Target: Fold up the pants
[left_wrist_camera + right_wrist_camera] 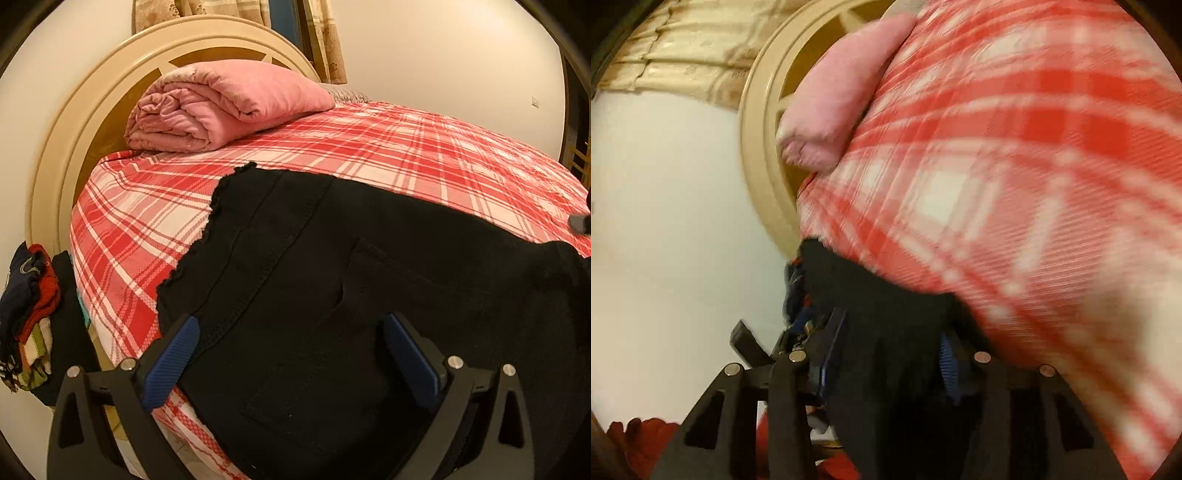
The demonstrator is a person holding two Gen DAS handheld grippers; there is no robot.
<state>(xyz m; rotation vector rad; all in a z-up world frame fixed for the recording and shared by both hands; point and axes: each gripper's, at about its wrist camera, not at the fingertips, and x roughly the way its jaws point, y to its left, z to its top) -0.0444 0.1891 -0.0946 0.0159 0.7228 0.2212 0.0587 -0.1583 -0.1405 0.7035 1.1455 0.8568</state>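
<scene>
The black pants (pixel 332 295) lie flat on the plaid bed (pixel 406 147), long axis running from 10 to 4 o'clock in the left wrist view. The left tool (pixel 291 354) hovers with fingers apart over the waist end at 6 o'clock, gripping nothing. The right tool (pixel 886 354) has black cloth between its part-open fingers; whether they pinch it I cannot tell through the blur. A folded pink quilt (pixel 221 107) sits at 11 o'clock, well apart; a clothes pile (pixel 29 314) at 8.
</scene>
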